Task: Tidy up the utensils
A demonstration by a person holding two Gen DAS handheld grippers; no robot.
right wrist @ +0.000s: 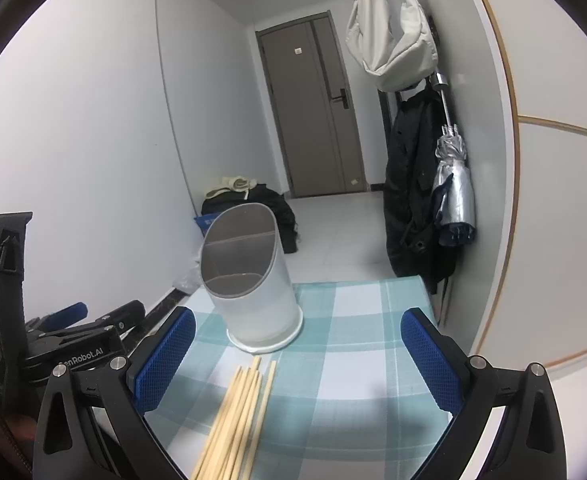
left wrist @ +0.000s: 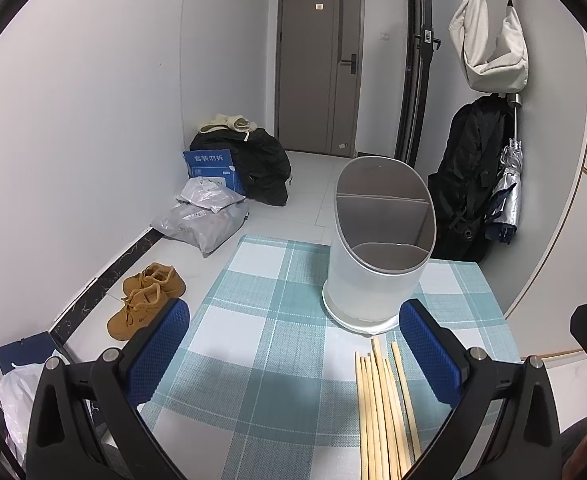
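On the teal-and-white checked woven table mat (left wrist: 261,320) stands a white oval plastic utensil holder (left wrist: 377,256) with a slanted grey-lined opening split into 2 compartments, both showing nothing inside; just in front of its base lies a loose bundle of pale wooden chopsticks (left wrist: 381,408), tips pointing toward it. The left gripper (left wrist: 293,352) hovers above the mat with its blue-padded fingers (left wrist: 157,352) spread wide, pinching nothing; the right gripper (right wrist: 297,356) is likewise spread, the chopsticks lying between its fingers, untouched.

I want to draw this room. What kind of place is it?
Probably a home's entrance hallway: a front door at the end, shoes on the floor, and a bag and umbrella hanging by the wall.
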